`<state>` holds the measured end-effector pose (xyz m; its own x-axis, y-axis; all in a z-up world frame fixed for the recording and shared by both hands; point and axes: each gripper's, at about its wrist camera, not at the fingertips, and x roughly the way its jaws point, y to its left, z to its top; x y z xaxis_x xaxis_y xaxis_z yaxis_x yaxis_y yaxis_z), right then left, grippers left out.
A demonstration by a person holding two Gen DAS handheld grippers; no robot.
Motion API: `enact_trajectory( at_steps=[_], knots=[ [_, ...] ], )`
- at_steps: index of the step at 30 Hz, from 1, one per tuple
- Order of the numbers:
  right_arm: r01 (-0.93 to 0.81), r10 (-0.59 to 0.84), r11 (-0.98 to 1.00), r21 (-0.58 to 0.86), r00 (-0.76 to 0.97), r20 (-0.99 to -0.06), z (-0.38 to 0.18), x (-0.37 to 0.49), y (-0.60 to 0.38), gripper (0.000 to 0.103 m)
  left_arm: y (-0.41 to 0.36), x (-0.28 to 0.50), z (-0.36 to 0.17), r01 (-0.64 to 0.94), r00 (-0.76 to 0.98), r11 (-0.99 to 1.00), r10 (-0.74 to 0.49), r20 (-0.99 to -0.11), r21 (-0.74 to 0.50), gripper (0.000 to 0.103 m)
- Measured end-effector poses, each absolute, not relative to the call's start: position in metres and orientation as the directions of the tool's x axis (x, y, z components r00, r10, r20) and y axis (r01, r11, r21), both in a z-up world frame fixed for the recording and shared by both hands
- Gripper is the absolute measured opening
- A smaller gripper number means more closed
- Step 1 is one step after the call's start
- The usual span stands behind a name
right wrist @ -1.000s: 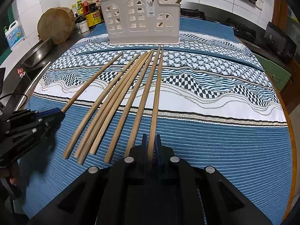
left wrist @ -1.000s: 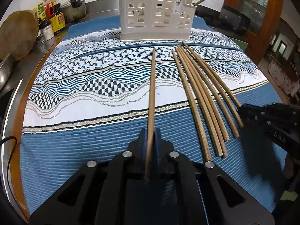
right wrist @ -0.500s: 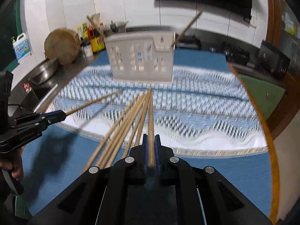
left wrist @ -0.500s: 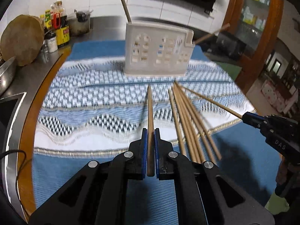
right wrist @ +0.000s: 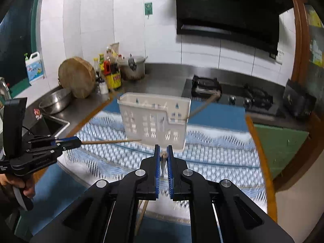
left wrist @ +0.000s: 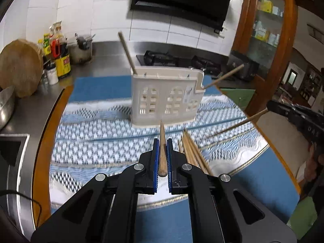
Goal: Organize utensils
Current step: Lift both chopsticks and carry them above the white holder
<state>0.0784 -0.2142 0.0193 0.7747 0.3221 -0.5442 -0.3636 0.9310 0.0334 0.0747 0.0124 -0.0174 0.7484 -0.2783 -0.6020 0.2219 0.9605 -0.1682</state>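
Observation:
In the left wrist view my left gripper [left wrist: 162,140] is shut on a wooden chopstick [left wrist: 162,160] that points at the white slotted holder [left wrist: 166,99] on the patterned cloth [left wrist: 97,135]. Two chopsticks [left wrist: 127,52] lean out of the holder. Several loose chopsticks [left wrist: 191,149] lie fanned on the cloth just right of my fingers. My right gripper [left wrist: 269,105] comes in from the right, raised, with a chopstick [left wrist: 232,127]. In the right wrist view the right gripper [right wrist: 163,148] is shut on that chopstick's end [right wrist: 163,155], facing the holder [right wrist: 154,121]. The left gripper [right wrist: 78,140] holds its stick [right wrist: 109,141] on the left.
A round wooden board [left wrist: 20,66], sauce bottles [left wrist: 58,56], a pot [right wrist: 133,66] and a metal bowl [right wrist: 54,101] crowd the steel counter at the back left. A gas stove [right wrist: 232,95] sits behind the holder. A sink edge [left wrist: 12,151] lies left of the table.
Both grippers have lifted their chopsticks off the cloth and tilted up, so the views now show the holder's top and the back wall. Both grips stay shut.

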Motion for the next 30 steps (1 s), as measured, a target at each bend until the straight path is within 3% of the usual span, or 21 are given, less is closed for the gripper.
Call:
enact_trajectory(
  at_steps=[10,18,30],
  knots=[
    [-0.413,0.401,0.907,0.077,0.796,-0.453,0.094,0.11,-0.235,0.007,0.011,0.091,0.041,0.296,0.79,0.944,-0.329,-0.518,-0.148,0.006],
    [-0.417,0.395,0.908,0.029,0.832,-0.39,0.135,0.132,-0.229,0.007,0.02,0.089,0.096,0.33,0.835,0.928,-0.373,-0.404,-0.175,0.006],
    [-0.417,0.368,0.909,0.0,0.803,-0.468,0.112,0.173,-0.206,0.007,0.023,0.119,0.149,0.272,0.918,0.953,-0.298,-0.261,-0.133,0.006]
  ],
)
